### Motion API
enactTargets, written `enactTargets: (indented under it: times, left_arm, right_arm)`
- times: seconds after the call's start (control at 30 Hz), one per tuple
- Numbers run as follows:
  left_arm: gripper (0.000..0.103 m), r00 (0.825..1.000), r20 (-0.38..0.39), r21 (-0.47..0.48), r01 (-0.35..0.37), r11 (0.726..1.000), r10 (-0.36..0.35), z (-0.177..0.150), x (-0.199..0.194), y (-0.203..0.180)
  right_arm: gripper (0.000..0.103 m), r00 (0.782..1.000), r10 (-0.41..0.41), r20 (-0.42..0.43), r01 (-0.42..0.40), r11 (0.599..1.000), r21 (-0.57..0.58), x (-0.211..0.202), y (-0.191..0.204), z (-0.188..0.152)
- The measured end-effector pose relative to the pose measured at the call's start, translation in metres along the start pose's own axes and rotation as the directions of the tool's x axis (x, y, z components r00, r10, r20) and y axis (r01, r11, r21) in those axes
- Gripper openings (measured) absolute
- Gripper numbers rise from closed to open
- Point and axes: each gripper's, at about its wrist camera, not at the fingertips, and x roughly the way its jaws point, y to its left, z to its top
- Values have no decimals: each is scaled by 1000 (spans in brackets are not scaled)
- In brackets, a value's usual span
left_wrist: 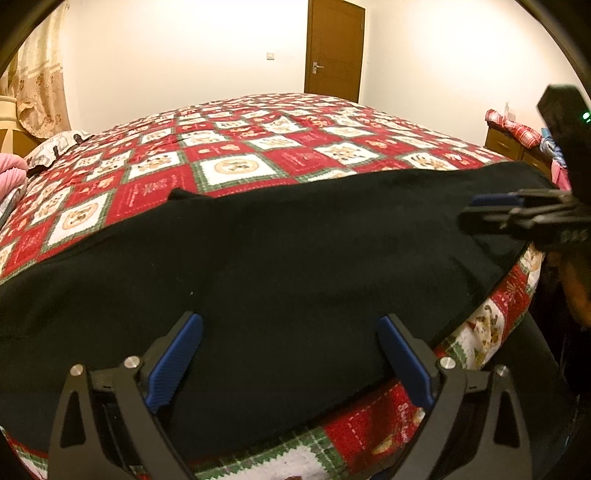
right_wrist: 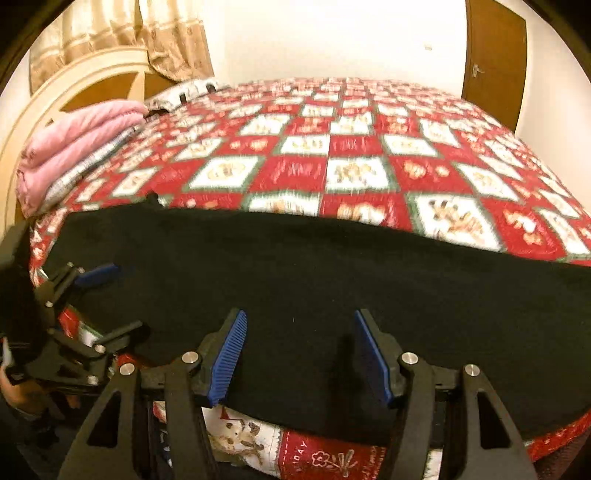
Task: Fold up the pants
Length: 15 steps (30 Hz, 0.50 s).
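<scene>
A wide bed covered in a red, white and green patchwork Christmas quilt fills most of both my wrist views, with a plain cream wall, a brown wooden door and beige patterned curtains behind it. A folded pink padded blanket rests near the headboard end.

Across the near edge of the bed lie the black soft-knit pants, spread flat as one long dark band. Their long axis runs side to side in front of me, parallel to the bed edge, with the near edge just short of the quilt's drop-off.

My left gripper, black-framed with blue ribbed pads, hovers over the near part of the cloth. Its jaws stand very wide, and nothing is pinched between them; the fabric lies flat under the gap. My right gripper is set narrower, about half spread, and it too holds nothing, with the black cloth lying loose beneath it. The right view is blurred.

Each gripper shows at the edge of the other's view, so they sit side by side along the same near edge, left toward the headboard end and right toward the foot end. I judge neither is clearly nearer; each has its own stretch of edge below its fingertips, so the next grasp would be a short drop down onto the cloth.
</scene>
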Motion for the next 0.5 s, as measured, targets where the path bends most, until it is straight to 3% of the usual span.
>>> enactTargets:
  times: [0.07,0.2,0.5]
  left_arm:
    - [99,1000,2,3,-1,1000,1,0,0,0]
    - [99,1000,3,10,-6,1000,6,-2,-1,-1]
    - [99,1000,-4,0,-3,1000,3,-3,-3,-1]
  right_arm:
    - [61,999,3,-53,-4,1000,-7,11,1,-7]
    - [61,997,-56,-56,51,994,-93,14,14,-16]
    - [61,998,3,-55,-6,999,-46,5,5,-15]
